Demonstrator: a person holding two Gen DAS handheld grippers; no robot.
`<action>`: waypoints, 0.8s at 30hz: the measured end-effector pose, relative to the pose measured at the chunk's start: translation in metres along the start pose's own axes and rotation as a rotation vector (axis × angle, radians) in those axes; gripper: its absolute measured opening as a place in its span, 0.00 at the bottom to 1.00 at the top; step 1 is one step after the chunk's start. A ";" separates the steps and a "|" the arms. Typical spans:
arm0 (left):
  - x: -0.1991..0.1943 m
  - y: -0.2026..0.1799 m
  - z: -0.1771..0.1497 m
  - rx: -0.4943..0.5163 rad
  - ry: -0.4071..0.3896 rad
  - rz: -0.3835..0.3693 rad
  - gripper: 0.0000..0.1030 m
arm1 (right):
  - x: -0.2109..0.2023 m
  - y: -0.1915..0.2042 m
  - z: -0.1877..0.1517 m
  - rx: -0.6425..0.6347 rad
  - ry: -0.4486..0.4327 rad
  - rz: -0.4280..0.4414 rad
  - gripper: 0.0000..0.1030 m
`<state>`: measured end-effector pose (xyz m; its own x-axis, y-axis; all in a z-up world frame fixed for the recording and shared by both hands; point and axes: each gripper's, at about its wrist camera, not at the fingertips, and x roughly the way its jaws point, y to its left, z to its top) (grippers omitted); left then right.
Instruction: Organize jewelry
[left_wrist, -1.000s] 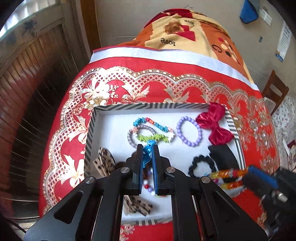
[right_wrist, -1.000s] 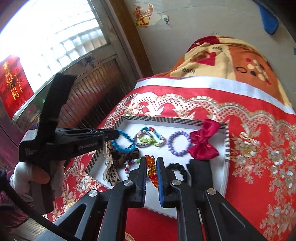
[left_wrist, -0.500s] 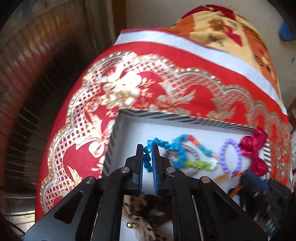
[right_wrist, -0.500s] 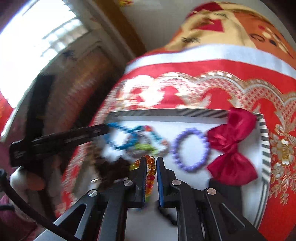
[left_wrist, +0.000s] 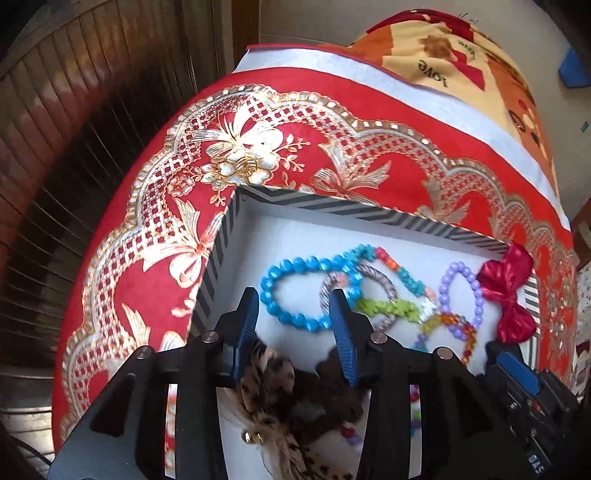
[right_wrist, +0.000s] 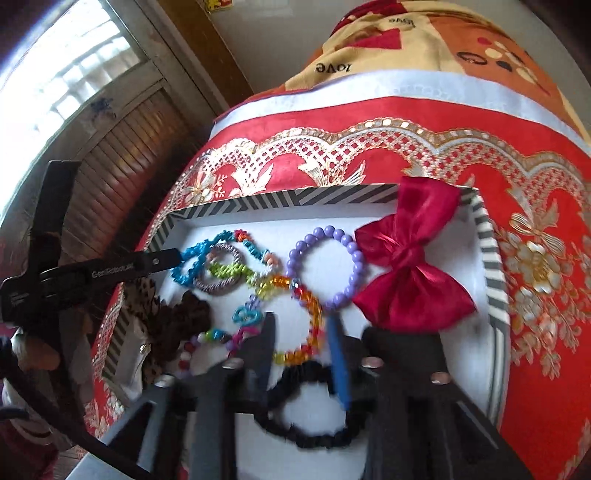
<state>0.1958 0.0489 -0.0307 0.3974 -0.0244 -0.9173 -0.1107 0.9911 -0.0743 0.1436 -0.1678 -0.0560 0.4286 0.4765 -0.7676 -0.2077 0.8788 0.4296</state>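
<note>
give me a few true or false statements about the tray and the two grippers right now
1. The blue bead bracelet lies flat in the striped tray. True.
2. The left gripper is clamped on the blue bead bracelet. False: its jaws have just been opening and stand apart, with the bracelet lying free between them.
3. The red satin bow sits at the tray's right end, beside the purple bead bracelet. True.
4. The right gripper is shut tight on nothing. False: its jaws have just been opening, astride the orange bead bracelet.
5. The tray stands on bare wood. False: it stands on a red and gold cloth.
</note>
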 end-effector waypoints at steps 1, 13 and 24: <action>-0.005 -0.002 -0.003 0.004 -0.008 0.000 0.38 | -0.007 0.001 -0.004 0.002 -0.009 0.003 0.29; -0.062 -0.020 -0.062 0.081 -0.082 -0.028 0.38 | -0.075 0.016 -0.048 -0.004 -0.114 -0.105 0.35; -0.099 -0.023 -0.110 0.116 -0.128 -0.002 0.38 | -0.094 0.031 -0.073 -0.004 -0.152 -0.157 0.40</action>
<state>0.0591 0.0143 0.0193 0.5107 -0.0170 -0.8596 -0.0071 0.9997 -0.0240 0.0325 -0.1835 -0.0049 0.5835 0.3251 -0.7442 -0.1314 0.9421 0.3086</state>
